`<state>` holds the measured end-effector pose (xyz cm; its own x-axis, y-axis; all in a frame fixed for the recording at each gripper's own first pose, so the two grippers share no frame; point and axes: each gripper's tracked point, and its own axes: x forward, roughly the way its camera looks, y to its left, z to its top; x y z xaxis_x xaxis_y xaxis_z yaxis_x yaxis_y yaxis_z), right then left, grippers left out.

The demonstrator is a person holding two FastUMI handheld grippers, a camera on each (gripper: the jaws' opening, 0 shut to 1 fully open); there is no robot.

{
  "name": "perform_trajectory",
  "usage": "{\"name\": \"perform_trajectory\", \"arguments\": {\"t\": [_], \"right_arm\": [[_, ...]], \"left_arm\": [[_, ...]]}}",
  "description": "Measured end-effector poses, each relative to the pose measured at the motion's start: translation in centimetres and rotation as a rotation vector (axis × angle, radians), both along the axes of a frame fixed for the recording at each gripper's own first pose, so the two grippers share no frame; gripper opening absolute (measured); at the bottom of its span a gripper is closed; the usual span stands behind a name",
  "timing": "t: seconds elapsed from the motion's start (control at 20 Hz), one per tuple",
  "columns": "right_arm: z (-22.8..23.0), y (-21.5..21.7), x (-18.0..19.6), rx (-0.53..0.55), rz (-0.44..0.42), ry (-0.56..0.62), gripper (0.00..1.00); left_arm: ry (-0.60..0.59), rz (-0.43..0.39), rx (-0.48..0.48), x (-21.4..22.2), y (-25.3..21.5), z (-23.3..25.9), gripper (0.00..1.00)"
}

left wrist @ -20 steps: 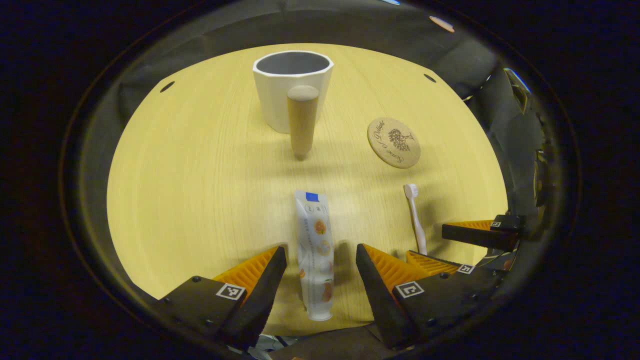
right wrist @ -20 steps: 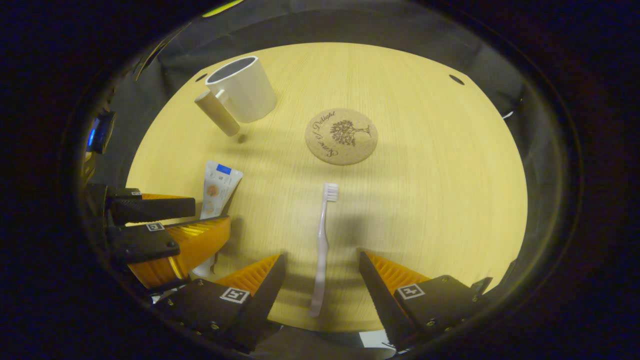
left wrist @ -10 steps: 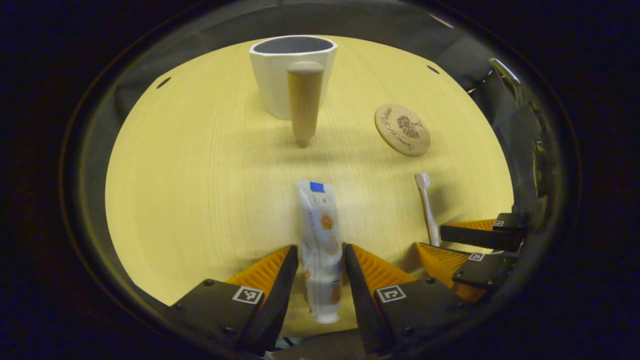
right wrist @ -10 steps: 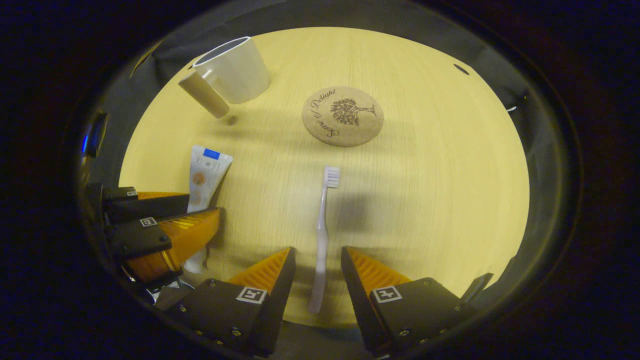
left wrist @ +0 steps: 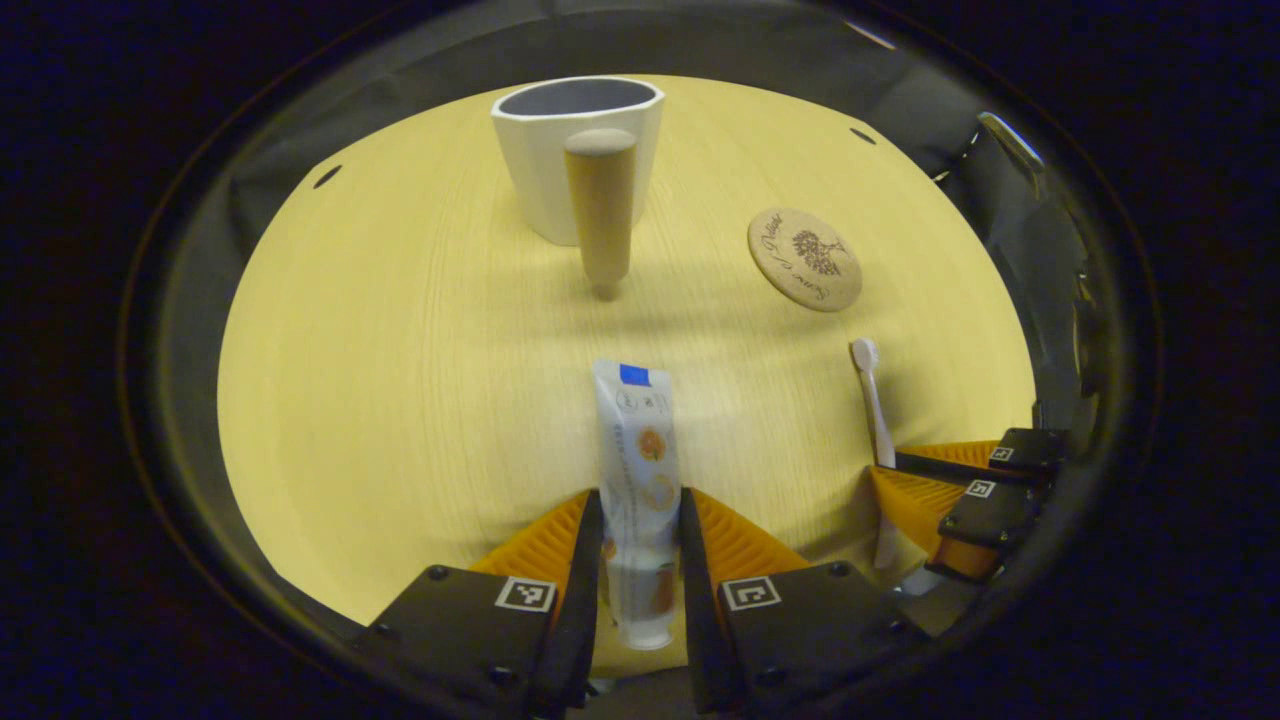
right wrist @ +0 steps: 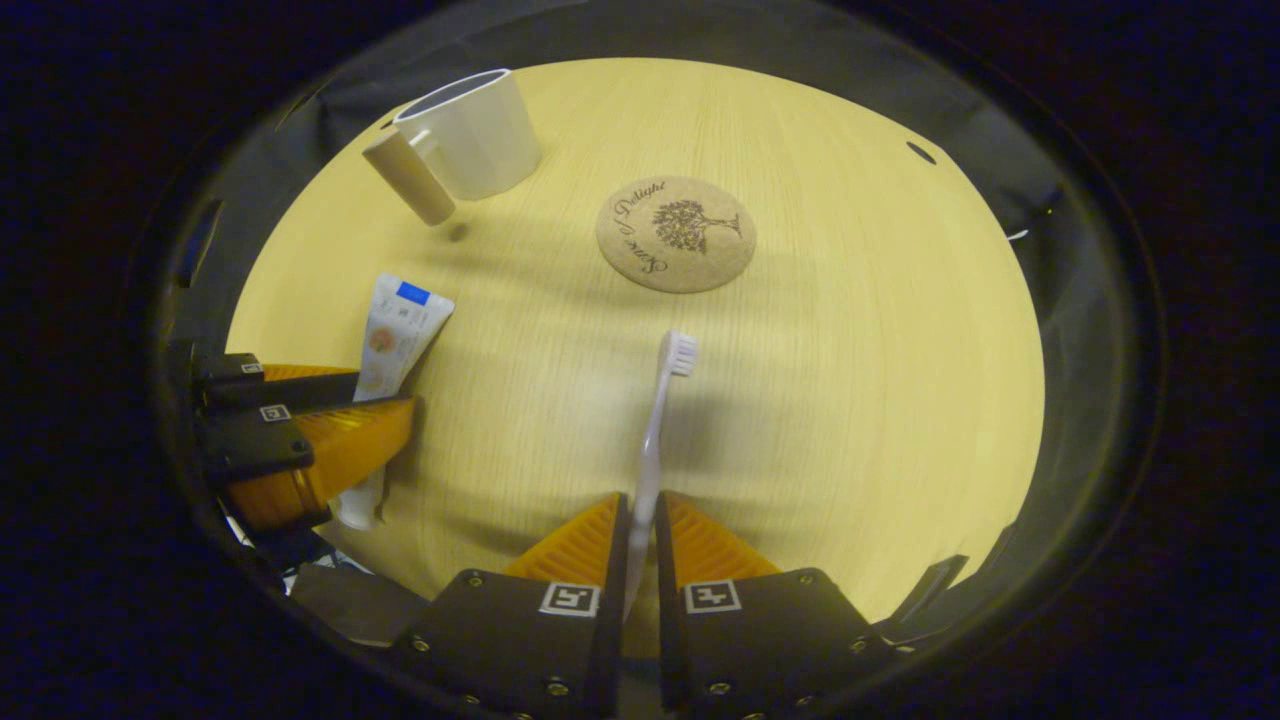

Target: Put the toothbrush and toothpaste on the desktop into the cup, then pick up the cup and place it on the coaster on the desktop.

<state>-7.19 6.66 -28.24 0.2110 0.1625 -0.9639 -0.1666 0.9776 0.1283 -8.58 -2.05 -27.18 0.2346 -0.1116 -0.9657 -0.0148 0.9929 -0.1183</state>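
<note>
Both grippers were clamped at once: the left gripper (left wrist: 640, 560) pinched the soft, flat tube (left wrist: 638, 480) near its cap end, and the right gripper (right wrist: 638, 545) squeezed the slim plastic brush (right wrist: 655, 440) low on its handle, probably so each could go in long-end first. Both lay on the pale wood desk (right wrist: 850, 380). The faceted white cup (left wrist: 575, 150) with its wooden handle stood ahead, the round cork coaster (right wrist: 676, 234) beside it.

Pale wood-grain table (left wrist: 400, 400), matt; cork coaster (right wrist: 675, 235); glossy, probably ceramic cup (left wrist: 560, 150) with wooden handle (left wrist: 601, 215); smooth plastic toothbrush (right wrist: 655, 430).
</note>
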Motion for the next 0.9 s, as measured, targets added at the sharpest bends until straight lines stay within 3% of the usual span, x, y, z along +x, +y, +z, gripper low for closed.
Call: {"name": "perform_trajectory", "arguments": {"t": [0.05,0.2,0.25,0.5,0.9], "right_arm": [[0.3,-0.1,0.2,0.007,-0.002,0.000,0.08],[0.5,-0.1,1.1,0.048,-0.037,-0.031,0.08],[1.1,-0.4,0.6,0.060,-0.034,-0.029,0.04],[0.9,-0.7,1.3,0.099,-0.045,-0.084,0.04],[4.9,-0.3,3.0,0.223,-0.066,-0.253,0.04]], "left_arm": [[-0.004,-0.001,0.010,0.0,0.2,0.1,0.46],[-0.051,0.003,0.021,0.3,0.2,0.1,0.40],[-0.050,0.000,0.016,0.5,0.1,0.2,0.29],[-0.128,0.026,-0.021,0.9,0.0,0.8,0.29],[-0.322,0.125,-0.052,1.9,1.1,5.3,0.29]]}}
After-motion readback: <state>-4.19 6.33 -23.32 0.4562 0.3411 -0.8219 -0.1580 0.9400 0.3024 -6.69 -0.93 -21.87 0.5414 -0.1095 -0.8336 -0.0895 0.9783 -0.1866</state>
